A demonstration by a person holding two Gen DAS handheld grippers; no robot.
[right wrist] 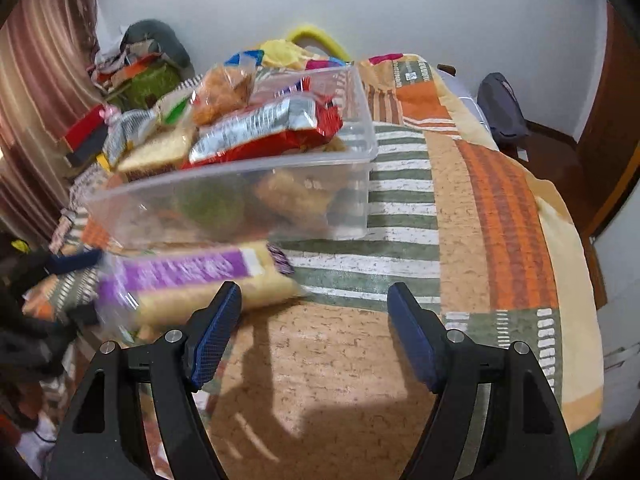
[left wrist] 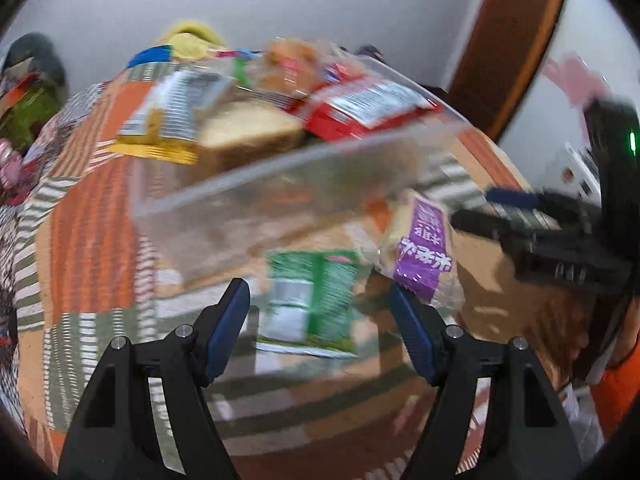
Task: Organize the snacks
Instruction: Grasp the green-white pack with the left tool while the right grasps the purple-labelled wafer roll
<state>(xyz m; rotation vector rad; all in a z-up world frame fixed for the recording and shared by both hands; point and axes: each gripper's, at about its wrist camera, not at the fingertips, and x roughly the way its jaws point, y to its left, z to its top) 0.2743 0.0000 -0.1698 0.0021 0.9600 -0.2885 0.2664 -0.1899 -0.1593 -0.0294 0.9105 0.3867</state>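
A clear plastic bin [left wrist: 280,188] [right wrist: 360,184] sits on a patchwork bedspread, heaped with snack packs: a red pack [left wrist: 360,112] [right wrist: 272,132], a yellow pack [left wrist: 168,120] and sliced bread [left wrist: 248,132]. A green pack [left wrist: 312,304] lies on the bedspread in front of the bin, between the fingers of my open left gripper [left wrist: 320,292]. A purple-labelled bread pack [left wrist: 424,248] [right wrist: 200,280] lies beside it. My right gripper [right wrist: 314,292] is open and empty, just right of the purple pack; it also shows in the left wrist view [left wrist: 520,216].
The bedspread [right wrist: 480,208] spreads right and toward me. Cluttered bags and boxes [right wrist: 132,76] sit by a curtain at left. A dark bag [right wrist: 500,104] lies on the floor at right, near a wooden door frame [left wrist: 516,40].
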